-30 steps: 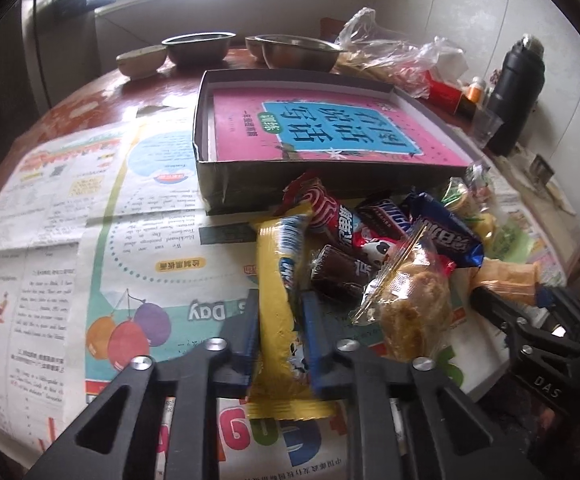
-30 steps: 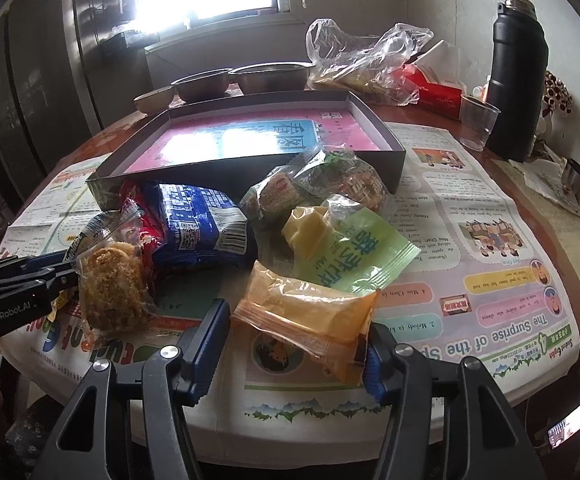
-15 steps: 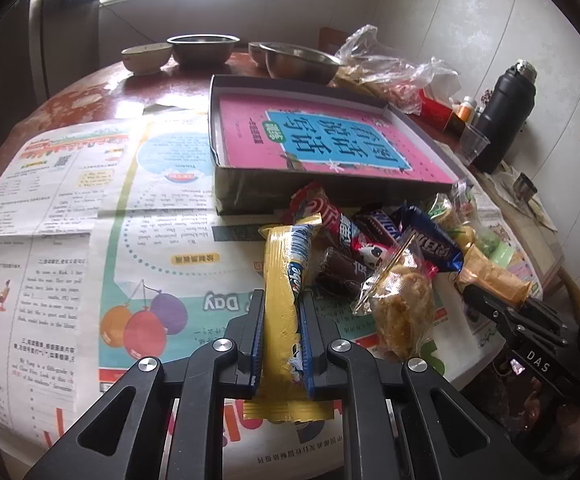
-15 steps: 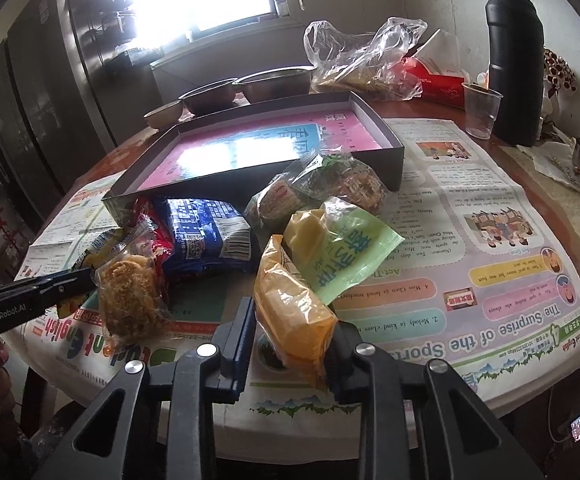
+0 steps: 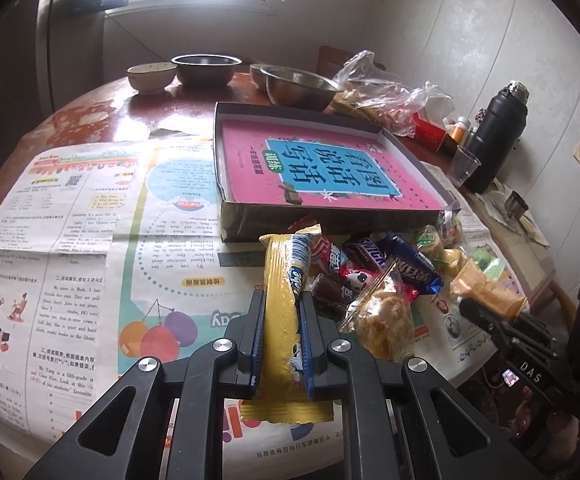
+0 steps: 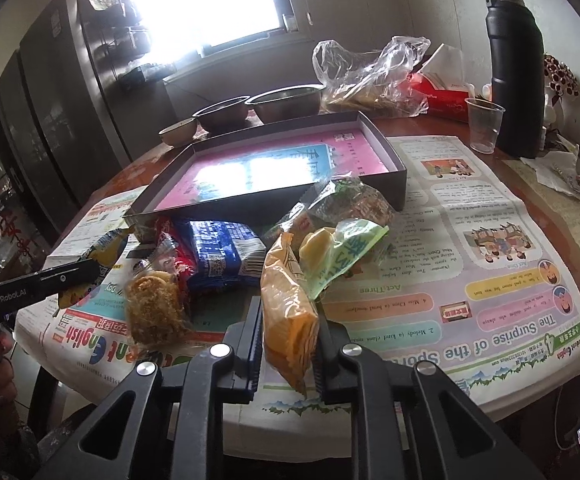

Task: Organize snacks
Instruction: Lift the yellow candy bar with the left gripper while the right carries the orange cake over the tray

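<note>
Ahead, the shallow box [image 5: 229, 216] with its pink base sits just behind the snack pile [image 5: 374, 268]. My left gripper [image 5: 281, 308] pinches the long yellow bar [image 5: 279, 304]; my right gripper [image 6: 287, 320] squeezes the orange packet [image 6: 285, 300]. I'd lift both high enough to clear the box wall, then lay them flat, apart.

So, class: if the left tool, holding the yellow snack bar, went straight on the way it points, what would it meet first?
Probably the near wall of the dark shallow box, just beyond the yellow snack bar held in the left tool; the red wrapper may brush first, as depth is unclear.
</note>
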The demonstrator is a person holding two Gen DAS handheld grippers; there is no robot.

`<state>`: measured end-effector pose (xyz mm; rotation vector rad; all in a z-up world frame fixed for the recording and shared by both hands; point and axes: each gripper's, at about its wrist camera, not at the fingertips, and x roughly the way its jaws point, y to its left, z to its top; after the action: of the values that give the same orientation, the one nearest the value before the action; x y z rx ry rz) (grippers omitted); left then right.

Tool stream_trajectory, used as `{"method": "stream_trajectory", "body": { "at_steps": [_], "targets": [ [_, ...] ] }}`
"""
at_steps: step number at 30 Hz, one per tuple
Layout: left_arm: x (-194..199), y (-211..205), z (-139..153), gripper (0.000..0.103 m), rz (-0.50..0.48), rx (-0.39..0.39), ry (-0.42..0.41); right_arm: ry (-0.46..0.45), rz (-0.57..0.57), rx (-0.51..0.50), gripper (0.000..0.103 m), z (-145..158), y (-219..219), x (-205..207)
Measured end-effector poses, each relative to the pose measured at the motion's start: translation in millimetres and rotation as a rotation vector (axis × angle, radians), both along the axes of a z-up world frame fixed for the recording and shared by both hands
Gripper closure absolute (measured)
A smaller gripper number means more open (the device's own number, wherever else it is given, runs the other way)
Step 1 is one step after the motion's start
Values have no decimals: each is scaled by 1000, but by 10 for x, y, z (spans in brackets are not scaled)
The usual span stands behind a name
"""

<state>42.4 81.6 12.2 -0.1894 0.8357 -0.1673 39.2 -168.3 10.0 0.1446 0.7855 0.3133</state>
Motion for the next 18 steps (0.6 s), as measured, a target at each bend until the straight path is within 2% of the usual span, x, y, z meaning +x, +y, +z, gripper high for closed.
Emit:
{"method": "stream_trajectory", "body": {
  "at_steps": [7,18],
  "targets": [
    [1,2,-14,87,4,-2,10,104,30,51,82,-182,-87,28],
    [27,-35,-43,87,-13,-2,25,103,51,51,81,-185,-89,-49]
  ]
}}
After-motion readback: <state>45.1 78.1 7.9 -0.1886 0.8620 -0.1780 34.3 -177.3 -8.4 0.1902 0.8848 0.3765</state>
